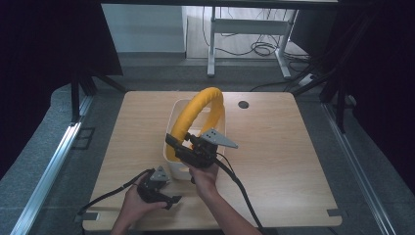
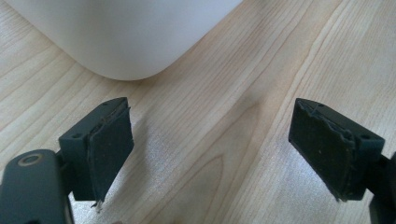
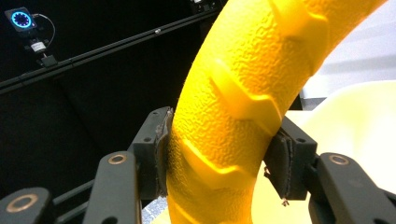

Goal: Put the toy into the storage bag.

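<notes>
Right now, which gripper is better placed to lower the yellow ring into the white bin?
Right. The right gripper already clamps the yellow ring above the white bin; the left gripper hangs open over the table.

High view: table [image 1: 274, 161] evenly lit from above, surroundings near black, slightly soft overall. Left gripper view: sharp wood grain, faint shadow and a pale sheen between the jaws. Right gripper view: ring [image 3: 233, 107] bright and crisp between the jaws, glare on its ridges; background behind it dark.
</notes>
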Motion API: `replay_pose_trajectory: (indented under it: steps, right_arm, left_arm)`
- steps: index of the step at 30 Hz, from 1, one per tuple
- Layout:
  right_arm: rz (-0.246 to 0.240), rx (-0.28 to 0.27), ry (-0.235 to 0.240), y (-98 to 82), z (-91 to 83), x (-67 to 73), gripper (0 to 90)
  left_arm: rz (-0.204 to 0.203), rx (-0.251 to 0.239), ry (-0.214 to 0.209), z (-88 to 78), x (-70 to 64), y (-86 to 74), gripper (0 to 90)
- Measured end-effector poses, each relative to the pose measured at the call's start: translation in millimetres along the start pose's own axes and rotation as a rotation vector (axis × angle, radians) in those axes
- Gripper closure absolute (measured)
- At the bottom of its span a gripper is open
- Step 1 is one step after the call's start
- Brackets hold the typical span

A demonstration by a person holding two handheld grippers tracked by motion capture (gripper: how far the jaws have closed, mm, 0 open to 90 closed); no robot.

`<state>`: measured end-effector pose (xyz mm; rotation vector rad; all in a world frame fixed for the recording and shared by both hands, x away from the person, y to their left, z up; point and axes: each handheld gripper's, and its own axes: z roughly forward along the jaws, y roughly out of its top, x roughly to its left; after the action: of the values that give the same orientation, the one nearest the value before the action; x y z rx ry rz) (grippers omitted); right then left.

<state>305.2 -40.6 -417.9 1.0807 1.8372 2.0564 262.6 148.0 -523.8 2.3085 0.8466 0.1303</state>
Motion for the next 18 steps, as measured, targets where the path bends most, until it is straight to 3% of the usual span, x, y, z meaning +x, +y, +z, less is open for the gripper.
replay_pose_trajectory:
  steps: [8,18]
  right_arm:
    - [-0.040,0.012,0.023,4.6,-8.0,-0.1,35.9]
    - [-0.069,0.041,0.035,13.2,-33.6,-15.9,34.0]
  left_arm:
    - [-0.002,0.004,-0.002,0.8,0.7,0.1,13.8]
    - [0.000,0.014,0.002,0.8,-0.5,-0.4,13.6]
